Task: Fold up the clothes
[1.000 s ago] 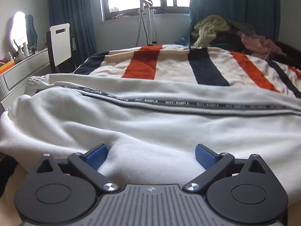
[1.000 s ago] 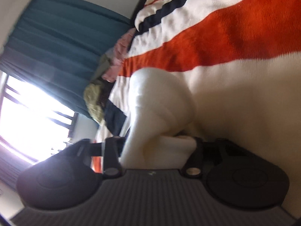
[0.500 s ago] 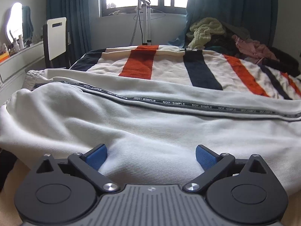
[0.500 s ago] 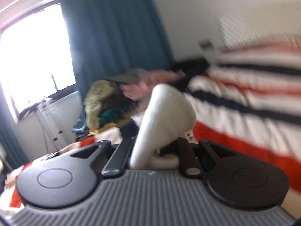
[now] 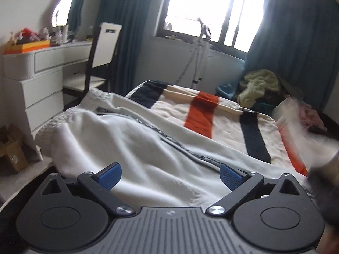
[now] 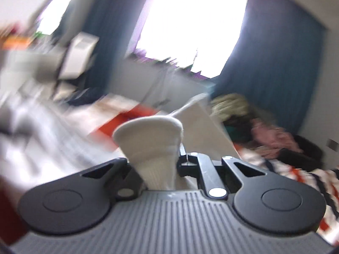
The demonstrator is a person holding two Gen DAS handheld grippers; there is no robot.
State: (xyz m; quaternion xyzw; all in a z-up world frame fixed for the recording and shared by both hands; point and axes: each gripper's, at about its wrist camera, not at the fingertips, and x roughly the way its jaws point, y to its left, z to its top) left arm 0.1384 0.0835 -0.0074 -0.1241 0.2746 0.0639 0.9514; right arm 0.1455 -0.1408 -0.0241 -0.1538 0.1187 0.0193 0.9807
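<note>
Left gripper (image 5: 170,176): I am holding it low over the near part of the white garment (image 5: 131,148), tilted a little, its blue pads (image 5: 110,173) spread wide with nothing between them.
Right gripper (image 6: 163,169): I am holding it raised above the bed, its fingers pinched tight on a bunched fold of white cloth (image 6: 151,141) that is standing up between them; this view is heavily blurred.
White garment: it is lying spread across the striped blanket (image 5: 222,122), with a dark printed tape (image 5: 169,136) running along it away from the left gripper; one end is reaching the blanket's left edge.
Striped blanket: cream with navy and orange bands, it is covering the bed beyond the garment.
Left of the blanket: a white dresser (image 5: 40,84) and a chair (image 5: 99,63) are standing just beside the bed, with a cardboard box (image 5: 12,152) on the floor below the dresser.
Behind the blanket: a bright window (image 5: 211,10) between dark blue curtains (image 5: 296,42).
Right far corner of the blanket: a pile of clothes (image 5: 260,86) is sitting there.
Open room: the middle of the blanket beyond the garment is lying bare.
</note>
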